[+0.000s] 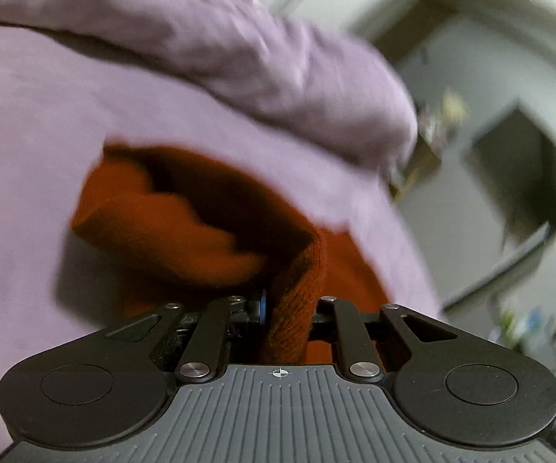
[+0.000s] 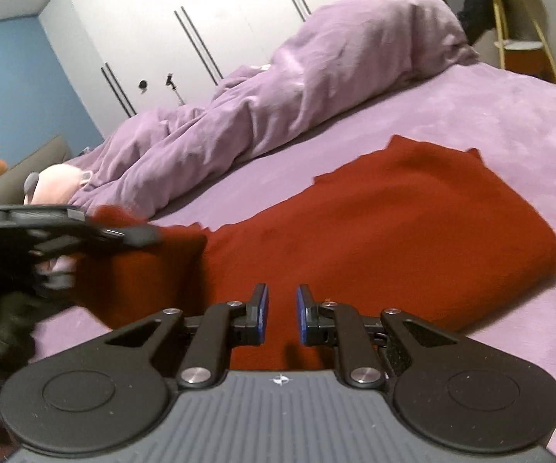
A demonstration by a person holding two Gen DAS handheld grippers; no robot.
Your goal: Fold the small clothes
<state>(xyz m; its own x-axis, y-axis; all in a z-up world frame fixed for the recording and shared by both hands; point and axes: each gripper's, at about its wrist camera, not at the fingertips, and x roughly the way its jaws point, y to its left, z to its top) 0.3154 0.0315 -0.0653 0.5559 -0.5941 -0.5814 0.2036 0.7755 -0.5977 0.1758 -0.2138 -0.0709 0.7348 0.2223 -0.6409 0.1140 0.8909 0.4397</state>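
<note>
Left claw [image 1: 287,308] pinches red garment [image 2: 393,223] edge; garment's length runs diagonally up-right.

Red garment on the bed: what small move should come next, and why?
Probably carry the left gripper across and lay its corner onto the flat part of the red garment. That gripper is shut on a lifted fold, while the right gripper stands open and empty above the cloth.

The garment [image 2: 374,231] lies on the bed [image 2: 509,123]. The duvet [image 2: 316,77] is behind it, at 12 o'clock; the left gripper [image 2: 150,235] at 9 o'clock.
</note>
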